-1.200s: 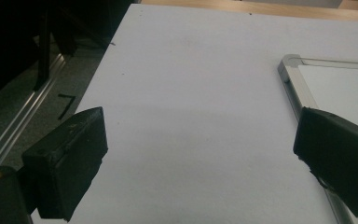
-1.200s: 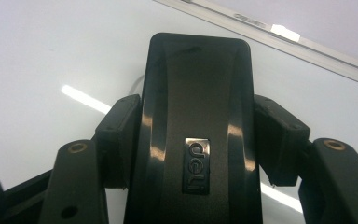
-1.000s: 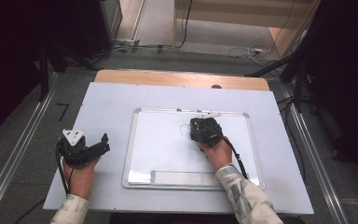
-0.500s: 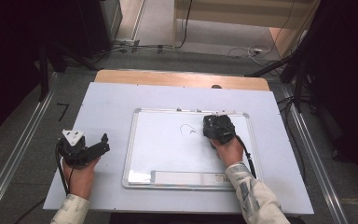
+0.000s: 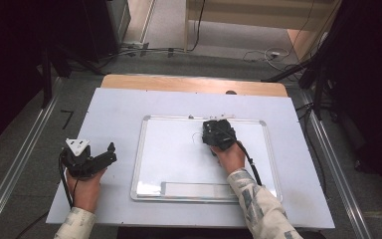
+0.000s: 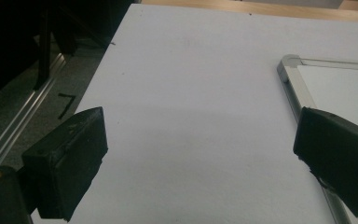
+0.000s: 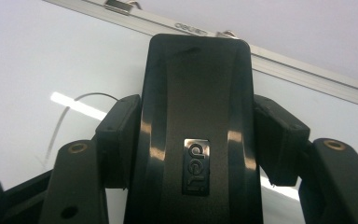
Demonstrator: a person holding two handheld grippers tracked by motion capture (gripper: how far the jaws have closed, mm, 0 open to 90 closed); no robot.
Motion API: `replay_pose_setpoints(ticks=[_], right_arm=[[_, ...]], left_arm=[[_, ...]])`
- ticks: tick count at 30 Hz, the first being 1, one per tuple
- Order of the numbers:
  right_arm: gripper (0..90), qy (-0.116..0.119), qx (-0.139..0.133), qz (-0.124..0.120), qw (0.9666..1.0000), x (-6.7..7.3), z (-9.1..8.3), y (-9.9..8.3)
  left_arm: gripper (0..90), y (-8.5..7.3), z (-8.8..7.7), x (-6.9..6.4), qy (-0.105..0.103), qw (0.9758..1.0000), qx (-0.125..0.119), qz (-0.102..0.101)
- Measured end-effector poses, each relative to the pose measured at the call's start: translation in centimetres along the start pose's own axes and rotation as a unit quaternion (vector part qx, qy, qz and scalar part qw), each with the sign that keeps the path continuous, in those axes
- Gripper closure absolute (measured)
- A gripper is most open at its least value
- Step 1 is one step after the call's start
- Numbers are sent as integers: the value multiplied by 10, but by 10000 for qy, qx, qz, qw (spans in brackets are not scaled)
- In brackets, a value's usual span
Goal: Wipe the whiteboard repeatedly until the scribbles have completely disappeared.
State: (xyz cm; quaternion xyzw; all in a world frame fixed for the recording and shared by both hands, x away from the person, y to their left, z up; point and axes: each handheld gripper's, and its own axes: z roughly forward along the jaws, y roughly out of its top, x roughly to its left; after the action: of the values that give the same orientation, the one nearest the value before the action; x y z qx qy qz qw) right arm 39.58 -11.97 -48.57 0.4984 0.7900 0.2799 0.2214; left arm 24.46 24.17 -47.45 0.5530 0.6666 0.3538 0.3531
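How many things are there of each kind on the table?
Whiteboards: 1, the whiteboard.
Erasers: 1, the black eraser, clamped in the right hand-held gripper.
Hand-held grippers: 2, that one and the left hand-held gripper, which is open with nothing between its jaws.
Total: 4.

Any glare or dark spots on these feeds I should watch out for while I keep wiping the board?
High view: room edges very dark, a pale reflection on the whiteboard near its bottom edge. Right gripper view: bright streaks of glare on the board and on the glossy black eraser. Left gripper view: dim, with a soft shadow across the table.
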Motion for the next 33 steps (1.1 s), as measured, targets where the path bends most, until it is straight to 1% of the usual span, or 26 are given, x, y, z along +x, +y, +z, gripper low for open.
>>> replay_pose_setpoints(ticks=[5,14,15,21,29,33], right_arm=[[364,62,16,-60,10000,11,3,5],[364,166,-1,-229,9996,30,8,12],[364,177,11,-207,9996,32,9,13],[364,246,-7,-296,9993,43,11,16],[363,324,-9,-403,9987,53,12,18],[362,400,11,-382,9985,50,13,19]], left_arm=[[31,0,0,1,-3,10000,-12,-50],[31,0,-1,1,-16,10000,-9,-45],[31,0,-1,1,-21,10000,-10,-48],[31,0,-1,2,-39,10000,-16,-51],[32,0,-1,2,-45,10000,-22,-49],[32,0,-1,3,-25,10000,-9,-62]])
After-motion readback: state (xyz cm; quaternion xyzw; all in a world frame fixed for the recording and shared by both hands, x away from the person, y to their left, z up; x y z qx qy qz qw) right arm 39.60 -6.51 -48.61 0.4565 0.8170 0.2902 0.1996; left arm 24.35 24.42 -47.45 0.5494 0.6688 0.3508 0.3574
